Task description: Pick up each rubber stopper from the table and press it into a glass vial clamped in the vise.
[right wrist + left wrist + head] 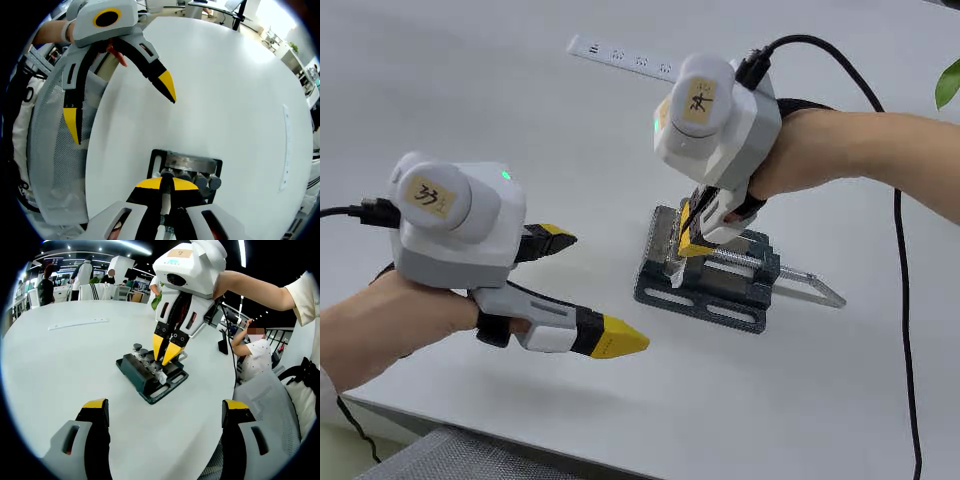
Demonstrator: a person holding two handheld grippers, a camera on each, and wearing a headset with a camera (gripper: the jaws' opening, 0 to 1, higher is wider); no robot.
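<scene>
A dark vise (705, 290) stands on the white table and clamps a row of glass vials (145, 356) with grey rubber stoppers (209, 181) in them. My right gripper (688, 240) points steeply down at the near end of the row, its yellow tips shut together just over a vial (161, 376). Anything between those tips is hidden. The same right gripper (167, 184) hangs over the vise (186, 162) in its own view. My left gripper (590, 288) hovers open over bare table to the left of the vise, with nothing between its jaws; it appears as the left gripper (165, 407) in its own view.
A white power strip (620, 55) lies at the far side of the table. The vise's screw handle (810, 285) sticks out to the right. A black cable (900, 260) runs down the right side. A mesh chair (260, 400) stands at the table's edge, and people are in the background.
</scene>
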